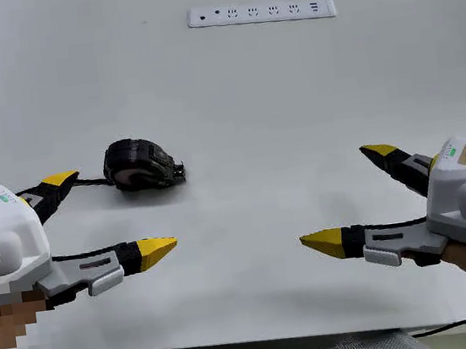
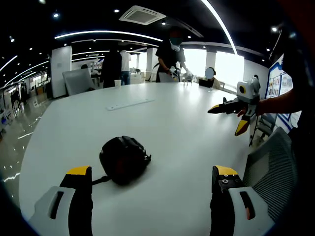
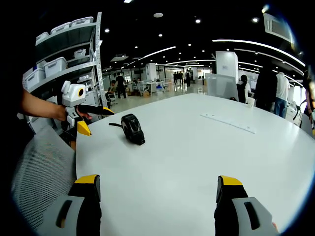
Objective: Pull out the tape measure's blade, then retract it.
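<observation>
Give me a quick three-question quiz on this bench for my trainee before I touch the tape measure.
1. Fill in: the left claw and the right claw both stand ___, holding nothing.
2. True or false: the tape measure has its blade pulled out.
3. Which is nearest the tape measure? A) left claw B) right claw C) both equally near

Key: 1 open; 2 false; 3 A.
</observation>
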The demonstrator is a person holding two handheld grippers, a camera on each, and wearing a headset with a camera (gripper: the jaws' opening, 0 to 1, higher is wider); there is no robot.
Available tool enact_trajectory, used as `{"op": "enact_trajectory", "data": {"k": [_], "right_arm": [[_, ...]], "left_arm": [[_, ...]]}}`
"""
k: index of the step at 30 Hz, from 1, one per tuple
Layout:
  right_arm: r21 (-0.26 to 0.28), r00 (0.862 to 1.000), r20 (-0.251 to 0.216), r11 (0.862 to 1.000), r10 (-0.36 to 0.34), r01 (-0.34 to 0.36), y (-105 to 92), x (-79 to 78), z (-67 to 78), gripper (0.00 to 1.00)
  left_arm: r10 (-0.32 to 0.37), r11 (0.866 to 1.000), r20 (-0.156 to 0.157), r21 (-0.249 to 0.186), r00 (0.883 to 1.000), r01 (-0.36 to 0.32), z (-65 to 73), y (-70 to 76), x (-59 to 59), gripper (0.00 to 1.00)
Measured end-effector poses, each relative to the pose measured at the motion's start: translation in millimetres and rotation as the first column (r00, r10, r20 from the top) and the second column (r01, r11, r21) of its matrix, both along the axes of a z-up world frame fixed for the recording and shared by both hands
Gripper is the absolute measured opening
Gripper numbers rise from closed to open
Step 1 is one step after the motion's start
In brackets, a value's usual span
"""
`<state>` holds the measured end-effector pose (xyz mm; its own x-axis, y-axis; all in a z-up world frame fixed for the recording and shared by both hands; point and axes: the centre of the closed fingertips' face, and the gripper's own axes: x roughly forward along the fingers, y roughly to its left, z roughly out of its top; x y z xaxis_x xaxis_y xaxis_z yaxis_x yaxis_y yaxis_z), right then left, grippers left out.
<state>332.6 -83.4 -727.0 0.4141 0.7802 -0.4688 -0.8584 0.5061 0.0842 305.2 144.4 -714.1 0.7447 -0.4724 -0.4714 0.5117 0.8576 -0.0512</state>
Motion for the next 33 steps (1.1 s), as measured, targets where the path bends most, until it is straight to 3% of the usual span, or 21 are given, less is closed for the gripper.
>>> {"op": "enact_trajectory", "data": {"k": [12, 33], "right_arm": [[-0.011, 1.000, -0.007, 1.000, 0.007, -0.007, 0.1, 1.5, -3.6, 0.99], [-0.034, 0.999, -0.017, 0.998, 0.050, -0.050, 7.5, 7.3, -9.1, 0.99]], "left_arm": [[-0.024, 1.000, 0.007, 0.006, 1.000, 0.024, 0.7, -1.1, 6.2, 0.99], [-0.074, 0.997, -0.010, 0.030, 0.997, 0.075, -2.9, 2.9, 21.5, 0.99]]}}
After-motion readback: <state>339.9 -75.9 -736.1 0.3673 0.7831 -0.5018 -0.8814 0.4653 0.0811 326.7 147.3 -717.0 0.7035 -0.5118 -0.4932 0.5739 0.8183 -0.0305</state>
